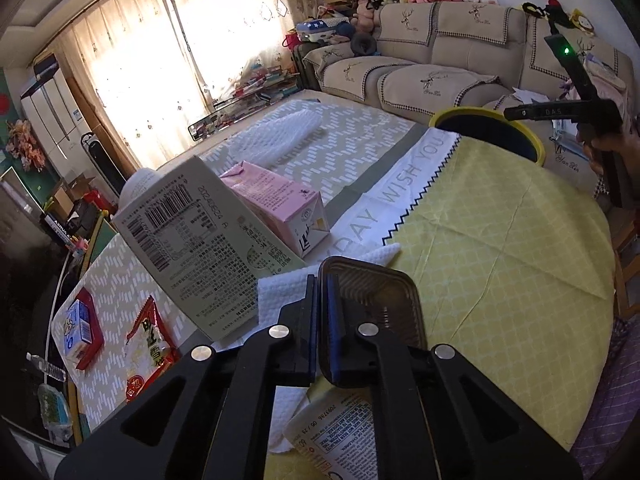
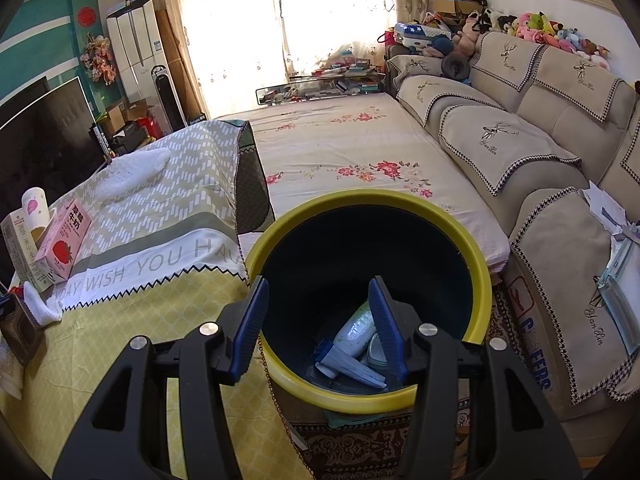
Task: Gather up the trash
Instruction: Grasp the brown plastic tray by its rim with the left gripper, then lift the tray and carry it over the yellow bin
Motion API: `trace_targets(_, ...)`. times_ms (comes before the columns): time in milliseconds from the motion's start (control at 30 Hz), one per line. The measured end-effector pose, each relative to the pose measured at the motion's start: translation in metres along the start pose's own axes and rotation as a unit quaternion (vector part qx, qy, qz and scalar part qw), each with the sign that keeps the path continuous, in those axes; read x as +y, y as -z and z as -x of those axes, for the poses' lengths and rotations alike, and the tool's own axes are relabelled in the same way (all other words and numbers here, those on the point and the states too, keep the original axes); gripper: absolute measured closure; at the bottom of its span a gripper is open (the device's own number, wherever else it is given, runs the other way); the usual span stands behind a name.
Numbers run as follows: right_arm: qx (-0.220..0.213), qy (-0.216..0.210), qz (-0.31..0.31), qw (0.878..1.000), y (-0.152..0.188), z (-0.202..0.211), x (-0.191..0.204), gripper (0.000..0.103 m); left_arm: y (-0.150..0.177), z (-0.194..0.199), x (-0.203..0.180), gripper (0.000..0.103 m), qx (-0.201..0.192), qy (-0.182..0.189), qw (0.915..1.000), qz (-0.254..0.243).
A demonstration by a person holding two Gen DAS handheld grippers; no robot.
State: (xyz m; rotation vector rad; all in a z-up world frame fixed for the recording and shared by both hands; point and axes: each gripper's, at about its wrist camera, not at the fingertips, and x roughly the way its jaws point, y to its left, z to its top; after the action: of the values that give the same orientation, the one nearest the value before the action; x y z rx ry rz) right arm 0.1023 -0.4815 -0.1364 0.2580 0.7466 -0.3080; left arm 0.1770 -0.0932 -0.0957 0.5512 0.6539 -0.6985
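On the yellow tablecloth [image 1: 500,248], left wrist view: the left gripper [image 1: 322,304] is closed on the rim of a dark ribbed plastic tray [image 1: 376,304], its blue pads pinching the tray's near left edge. White paper towel [image 1: 280,292] lies under and to the left of the tray. A pale green carton [image 1: 200,248] leans tilted just beyond the fingers, with a pink milk carton [image 1: 276,208] behind it. A cream tube with printed text [image 1: 336,436] lies below the gripper at the table's near edge. Farther left on the patterned cloth rest a red snack packet [image 1: 150,344] and a small blue-and-white box [image 1: 78,330]. At upper right the yellow-rimmed bin [image 1: 488,130] stands past the table edge, and the other gripper's black body, held by a hand [image 1: 604,152], shows beside it.

Right wrist view: the right gripper [image 2: 318,320] hangs over the bin [image 2: 280,364], its fingers parted with nothing between them. Inside the bin lie a pale green bottle [image 2: 356,328], folded blue-grey paper [image 2: 352,368] and a small tin [image 2: 376,352]. The tablecloth [image 2: 120,340] extends left; the pink milk carton [image 2: 64,240] and the pale green carton [image 2: 18,248] stand at its far left edge. A beige sofa [image 2: 540,140] fills the right side.
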Motion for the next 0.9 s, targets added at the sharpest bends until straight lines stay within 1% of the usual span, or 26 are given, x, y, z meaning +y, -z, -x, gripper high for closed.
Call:
trace_targets(100, -0.005, -0.002, -0.005, 1.000, 0.000, 0.005, -0.005, 0.053, -0.008, 0.016, -0.002, 0.097, -0.024, -0.001, 0.9997, 0.008)
trace_targets(200, -0.007, -0.004, -0.009, 1.000, 0.001, 0.007, -0.009, 0.053, -0.017, 0.025, -0.010, 0.098, -0.032, -0.017, 0.9993, 0.001)
trace_targets(233, -0.008, -0.004, -0.011, 1.000, 0.001, 0.008, -0.011, 0.053, -0.020, 0.027, -0.012, 0.101, -0.033, -0.019, 0.9993, -0.001)
trace_targets(267, -0.009, -0.004, -0.012, 1.000, 0.000, 0.009, -0.013, 0.053, -0.022, 0.028, -0.014, 0.101, -0.030, -0.019, 0.9994, -0.003)
trace_targets(333, -0.011, -0.007, -0.017, 1.000, 0.000, 0.010, -0.016, 0.053, -0.024, 0.026, -0.018, 0.101, -0.014, -0.019, 0.9996, -0.013)
trace_targets(367, -0.011, -0.008, -0.019, 1.000, 0.000, 0.011, -0.018, 0.053, -0.024, 0.024, -0.019, 0.100, -0.008, -0.027, 0.9994, -0.020)
trace_targets(400, -0.012, -0.009, -0.020, 1.000, 0.000, 0.011, -0.019, 0.053, -0.023, 0.022, -0.019, 0.098, -0.003, -0.037, 0.9991, -0.022)
trace_targets(467, -0.012, -0.010, -0.022, 1.000, 0.000, 0.011, -0.021, 0.053, -0.021, 0.019, -0.016, 0.090, 0.003, -0.045, 0.9988, -0.020)
trace_targets(500, -0.011, -0.010, -0.023, 1.000, 0.001, 0.010, -0.021, 0.053, -0.019, 0.018, -0.014, 0.082, 0.006, -0.048, 0.9986, -0.021)
trace_targets(633, -0.005, -0.014, -0.026, 1.000, 0.002, 0.005, -0.023, 0.053, -0.012, 0.005, -0.011, 0.074, 0.035, -0.050, 0.9966, -0.055)
trace_targets(767, -0.003, -0.016, -0.025, 1.000, 0.003, 0.003, -0.020, 0.053, -0.002, -0.019, -0.008, 0.075, 0.082, -0.043, 0.9926, -0.078)
trace_targets(833, -0.003, -0.017, -0.023, 1.000, 0.003, 0.002, -0.018, 0.053, 0.002, -0.028, -0.007, 0.094, 0.098, -0.040, 0.9912, -0.080)
trace_targets(900, -0.003, -0.019, -0.022, 1.000, 0.003, 0.002, -0.017, 0.053, 0.004, -0.030, -0.003, 0.094, 0.102, -0.039, 0.9917, -0.068)
